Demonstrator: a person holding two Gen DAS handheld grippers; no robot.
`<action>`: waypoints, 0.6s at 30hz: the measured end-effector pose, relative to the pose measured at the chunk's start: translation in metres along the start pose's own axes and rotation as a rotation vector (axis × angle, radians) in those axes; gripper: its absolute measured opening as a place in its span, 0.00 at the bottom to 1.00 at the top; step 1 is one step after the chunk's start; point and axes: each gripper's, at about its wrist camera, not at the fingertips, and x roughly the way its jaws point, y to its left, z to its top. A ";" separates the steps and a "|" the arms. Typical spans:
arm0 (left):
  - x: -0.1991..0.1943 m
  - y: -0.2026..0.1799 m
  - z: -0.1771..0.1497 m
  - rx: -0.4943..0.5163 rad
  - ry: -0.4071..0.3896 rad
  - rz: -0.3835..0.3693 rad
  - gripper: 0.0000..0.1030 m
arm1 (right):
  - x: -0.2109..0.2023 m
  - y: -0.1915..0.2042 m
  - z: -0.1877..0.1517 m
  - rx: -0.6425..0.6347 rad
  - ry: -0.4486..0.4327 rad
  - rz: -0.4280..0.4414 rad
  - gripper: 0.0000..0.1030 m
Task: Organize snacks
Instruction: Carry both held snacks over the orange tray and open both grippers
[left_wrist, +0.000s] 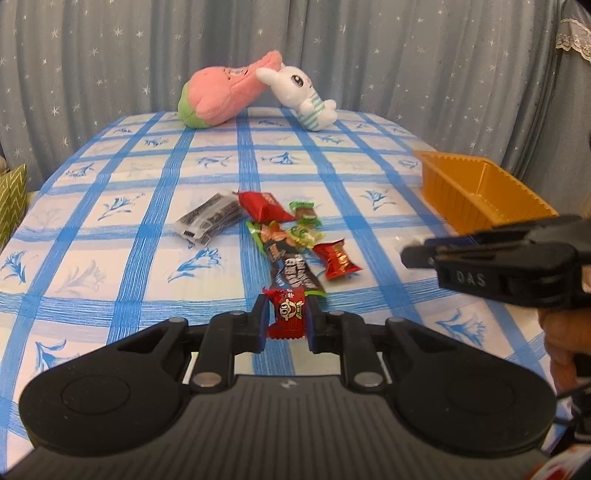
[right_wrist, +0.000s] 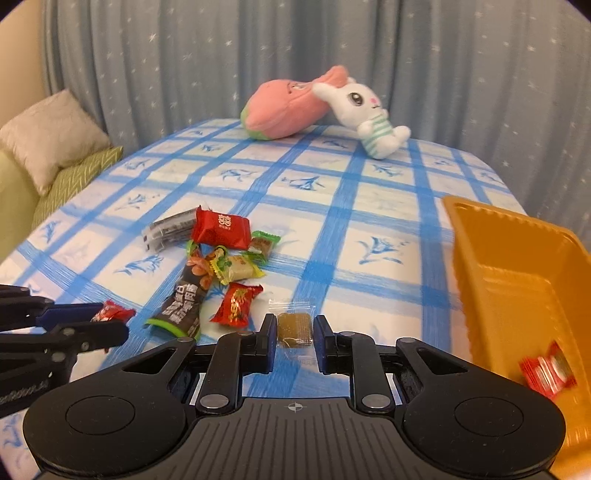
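The left gripper is clenched on a red candy wrapper, and the right gripper pinches a clear-wrapped brown biscuit; both holds are on thin crinkly film, so either could slip if swung fast. The remaining snack pile lies just ahead and left of the right jaws, the orange tray immediately to their right. Its near wall could catch the biscuit, and the grippers sit close enough to collide; open tablecloth lies beyond.

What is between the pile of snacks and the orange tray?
Mostly bare checked tablecloth. In the right wrist view, only a clear-wrapped brown snack lies between the snack pile and the orange tray, and it sits between the right gripper's fingers.
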 end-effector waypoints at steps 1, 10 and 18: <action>-0.003 -0.002 0.000 0.000 -0.002 0.000 0.17 | -0.006 0.000 -0.002 0.013 0.000 -0.004 0.21; -0.033 -0.016 -0.001 -0.022 -0.009 0.002 0.17 | -0.063 -0.007 -0.029 0.142 -0.005 -0.028 0.21; -0.053 -0.035 0.002 -0.005 -0.024 -0.012 0.17 | -0.101 -0.013 -0.042 0.196 -0.023 -0.044 0.21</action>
